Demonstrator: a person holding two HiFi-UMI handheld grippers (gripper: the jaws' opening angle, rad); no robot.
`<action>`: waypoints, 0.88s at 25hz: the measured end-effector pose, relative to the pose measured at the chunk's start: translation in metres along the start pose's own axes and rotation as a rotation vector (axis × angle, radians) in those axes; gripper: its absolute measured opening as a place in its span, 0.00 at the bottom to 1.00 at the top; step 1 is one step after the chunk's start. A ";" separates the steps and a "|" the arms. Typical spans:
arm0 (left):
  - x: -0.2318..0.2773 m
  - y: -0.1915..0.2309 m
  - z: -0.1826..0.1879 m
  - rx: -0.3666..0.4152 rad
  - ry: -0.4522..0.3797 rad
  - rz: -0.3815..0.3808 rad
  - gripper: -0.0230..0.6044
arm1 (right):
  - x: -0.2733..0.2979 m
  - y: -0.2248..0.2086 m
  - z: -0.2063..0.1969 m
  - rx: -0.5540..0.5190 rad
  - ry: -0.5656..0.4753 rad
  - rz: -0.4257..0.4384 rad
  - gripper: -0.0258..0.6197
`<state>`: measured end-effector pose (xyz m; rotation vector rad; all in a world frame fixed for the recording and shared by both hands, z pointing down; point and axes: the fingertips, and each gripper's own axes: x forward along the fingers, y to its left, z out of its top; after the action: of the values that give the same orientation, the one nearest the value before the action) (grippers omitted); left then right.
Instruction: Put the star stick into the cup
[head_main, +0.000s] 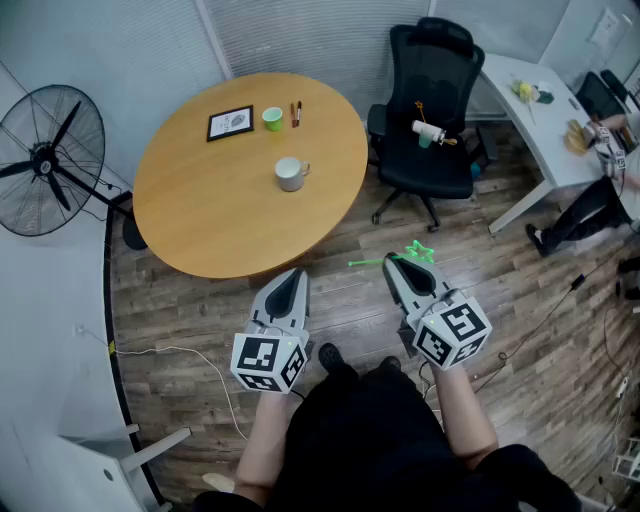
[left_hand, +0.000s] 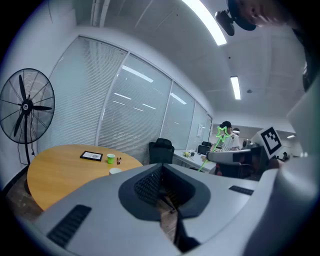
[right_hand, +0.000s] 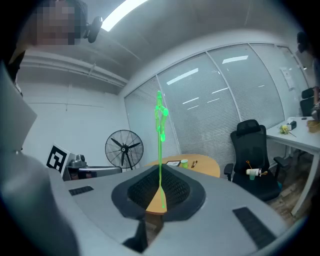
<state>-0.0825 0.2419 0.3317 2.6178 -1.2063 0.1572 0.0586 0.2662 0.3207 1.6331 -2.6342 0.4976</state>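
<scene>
1. We see the star stick (right_hand: 160, 150): a thin, bright green rod topped by 1 green star, rising from the right gripper (right_hand: 160, 200).
2. Its jaws pinch the rod's lower end, over the floor, near the round tabletop (head_main: 200, 200).
3. The left gripper (left_hand: 167, 200) has its jaws pressed together on nothing.

No readable text or numbers, framed picture (head_main: 230, 123) print too small

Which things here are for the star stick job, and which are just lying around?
For the job: star stick, held in the right gripper; white cup or green cup, can't tell which.
Lying about: picture frame, pens, fan, office chair.
</scene>
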 end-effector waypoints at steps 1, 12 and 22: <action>0.000 0.001 0.001 0.001 -0.002 0.001 0.03 | 0.001 0.001 0.001 -0.006 0.000 0.002 0.08; -0.010 0.014 0.002 0.002 -0.008 0.000 0.03 | 0.011 0.017 0.001 -0.031 0.001 0.006 0.08; -0.006 0.026 -0.008 -0.021 0.017 0.003 0.03 | 0.014 0.010 -0.002 0.012 -0.013 -0.022 0.08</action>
<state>-0.1061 0.2324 0.3426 2.5921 -1.1993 0.1664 0.0430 0.2583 0.3221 1.6718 -2.6248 0.5052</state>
